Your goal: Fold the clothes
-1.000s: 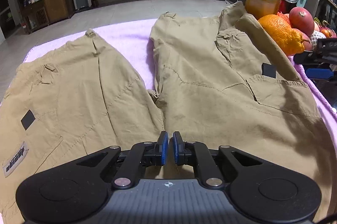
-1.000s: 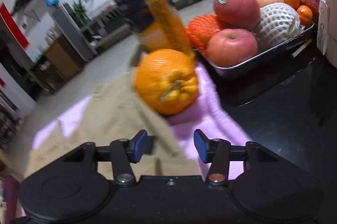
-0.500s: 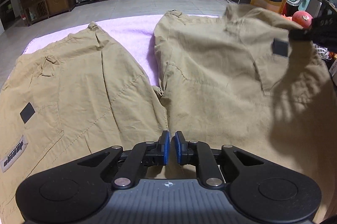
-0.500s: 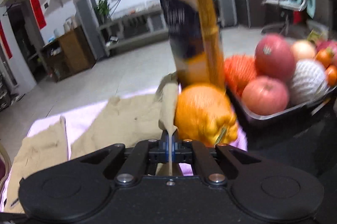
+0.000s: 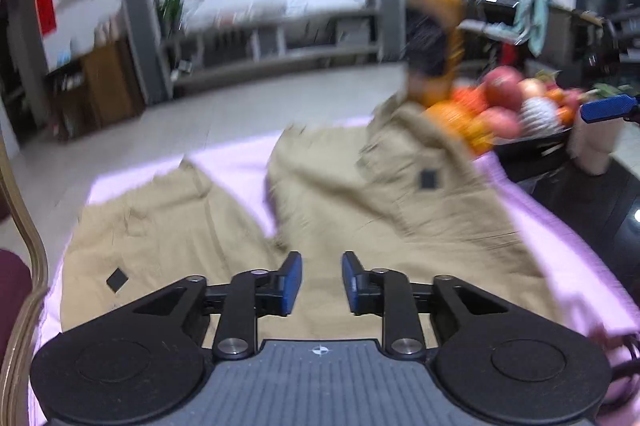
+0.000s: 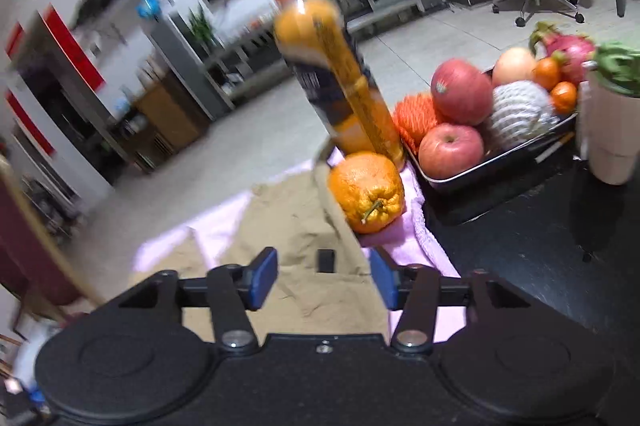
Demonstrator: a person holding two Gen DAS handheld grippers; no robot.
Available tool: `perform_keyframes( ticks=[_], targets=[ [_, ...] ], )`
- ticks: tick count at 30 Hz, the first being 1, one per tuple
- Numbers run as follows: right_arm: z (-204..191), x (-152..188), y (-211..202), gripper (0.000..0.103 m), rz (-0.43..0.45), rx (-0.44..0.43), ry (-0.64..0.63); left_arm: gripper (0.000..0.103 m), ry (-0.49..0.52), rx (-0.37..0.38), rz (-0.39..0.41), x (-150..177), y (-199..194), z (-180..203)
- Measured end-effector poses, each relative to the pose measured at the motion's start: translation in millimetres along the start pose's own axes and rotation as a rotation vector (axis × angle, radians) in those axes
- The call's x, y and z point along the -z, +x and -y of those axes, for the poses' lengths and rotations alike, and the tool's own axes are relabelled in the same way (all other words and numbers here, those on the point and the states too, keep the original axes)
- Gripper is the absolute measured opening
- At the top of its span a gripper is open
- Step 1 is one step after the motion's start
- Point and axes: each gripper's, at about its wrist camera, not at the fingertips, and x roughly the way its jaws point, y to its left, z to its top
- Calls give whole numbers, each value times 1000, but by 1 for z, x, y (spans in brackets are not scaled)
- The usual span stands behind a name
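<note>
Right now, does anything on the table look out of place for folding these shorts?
Yes: the khaki shorts lie crooked, their far right corner bunched up against a loose orange and a juice bottle crowding the pink towel's edge.

shorts (image 5: 360, 210) on towel (image 5: 236, 166), orange (image 6: 366, 192) beside, bottle (image 6: 340, 86) behind

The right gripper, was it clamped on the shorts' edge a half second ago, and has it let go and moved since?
Yes. The right gripper has just opened with no cloth between its pads, and it has pulled back and up: the big orange now sits farther away.

Both grippers (image 5: 321, 284) (image 6: 324, 278) open, shorts (image 5: 384, 210) released
</note>
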Motion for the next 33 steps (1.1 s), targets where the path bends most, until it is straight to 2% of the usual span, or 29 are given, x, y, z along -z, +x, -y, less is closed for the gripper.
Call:
perform_keyframes(
  ticks=[2, 4, 6, 9, 12, 16, 20, 21, 22, 23, 28, 33],
  targets=[
    [8, 5, -38, 65, 36, -69, 47, 31, -1, 50, -28, 10, -9, 24],
    [17, 12, -69, 67, 66, -119, 81, 34, 54, 78, -65, 22, -11, 56],
    [27, 24, -91, 71, 99, -131, 95, 36, 108, 80, -95, 30, -8, 86],
    [45, 44, -114, 73, 132, -127, 118, 47, 153, 88, -132, 39, 0, 122],
    [68, 62, -122, 74, 129, -151, 184, 49, 225, 54, -161, 48, 16, 154],
    [93, 77, -123, 75, 119, -165, 256, 48, 272, -24, -195, 58, 40, 177],
    [105, 81, -122, 75, 119, -167, 270, 47, 238, -53, -241, 61, 59, 173],
    [106, 80, -121, 75, 117, -170, 274, 42, 238, -55, -245, 61, 62, 172],
    [107, 79, -119, 75, 115, -173, 277, 21, 260, -58, -248, 61, 63, 174],
    [105, 78, -118, 75, 113, -177, 274, 11, 288, -62, -250, 60, 63, 176],
    [78, 57, -118, 75, 111, -209, 178, 8, 275, -23, -212, 36, 40, 149],
    [22, 17, -110, 76, 147, -269, -16, 7, 139, 29, -158, -6, 1, 91]
  ],
)
